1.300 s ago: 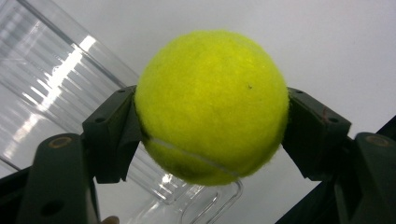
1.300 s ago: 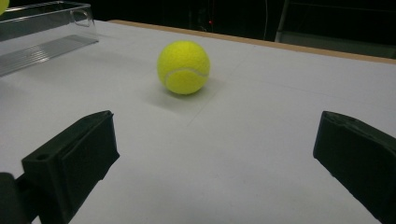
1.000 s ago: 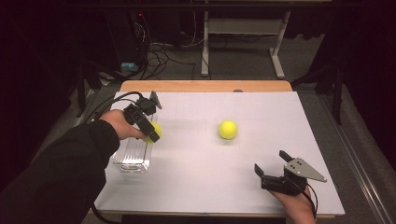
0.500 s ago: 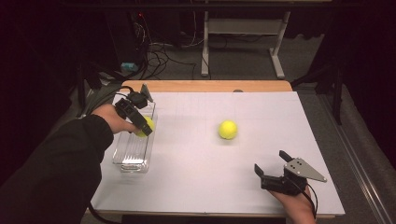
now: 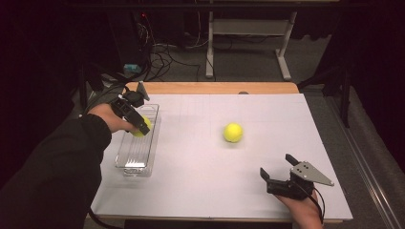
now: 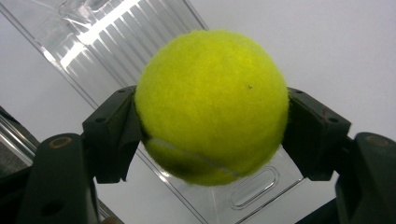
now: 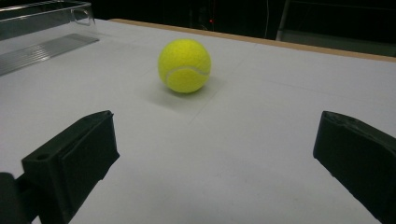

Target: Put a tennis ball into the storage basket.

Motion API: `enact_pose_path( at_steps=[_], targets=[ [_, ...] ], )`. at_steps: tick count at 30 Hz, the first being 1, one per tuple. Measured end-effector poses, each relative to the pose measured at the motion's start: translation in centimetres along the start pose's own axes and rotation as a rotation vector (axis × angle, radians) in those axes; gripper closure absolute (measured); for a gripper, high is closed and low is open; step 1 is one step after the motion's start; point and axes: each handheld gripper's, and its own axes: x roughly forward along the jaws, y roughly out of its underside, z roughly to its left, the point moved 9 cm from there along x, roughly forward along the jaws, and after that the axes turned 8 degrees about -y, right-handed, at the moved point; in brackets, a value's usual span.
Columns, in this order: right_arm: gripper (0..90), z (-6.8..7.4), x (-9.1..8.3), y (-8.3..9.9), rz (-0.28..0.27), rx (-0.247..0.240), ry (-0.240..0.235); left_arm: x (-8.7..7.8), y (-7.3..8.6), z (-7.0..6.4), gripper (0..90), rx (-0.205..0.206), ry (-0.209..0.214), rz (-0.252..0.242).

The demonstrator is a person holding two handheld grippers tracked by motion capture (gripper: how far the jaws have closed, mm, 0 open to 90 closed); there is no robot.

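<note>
— Which step is in hand?

— The drop-off, I'd say. The left gripper (image 5: 136, 125) has its jaws clamped on a tennis ball (image 6: 211, 105), one pad pressed to each side, and it holds that ball over the clear plastic tray (image 5: 128, 164) at the left edge of the table (image 5: 200, 191).

— Is the ball inside the tray yet?

— Hard to tell from the high view; it looks to be above the far half, between the long walls, but whether it touches the ribbed floor I cannot say. The left gripper view shows tray beneath the ball, with some gap likely.

— And the other side?

— The right gripper (image 5: 279, 180) rests near the table's near right corner, jaws wide apart, holding nothing. A second tennis ball (image 5: 232, 132) lies on the bare white surface mid-table, well apart from both grippers.

— Next move?

— Lower the held ball until it sits in the tray, then part the jaws. After that, probably the second ball.
</note>
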Motion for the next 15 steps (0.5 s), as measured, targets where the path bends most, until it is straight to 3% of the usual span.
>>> enact_pose_path(
  at_steps=[15],
  targets=[
    [0.0,-0.1,0.1,0.1,-0.001,0.002,-0.001,0.9,0.2,2.2,27.3,-0.062,-0.021,0.025]
  ],
)
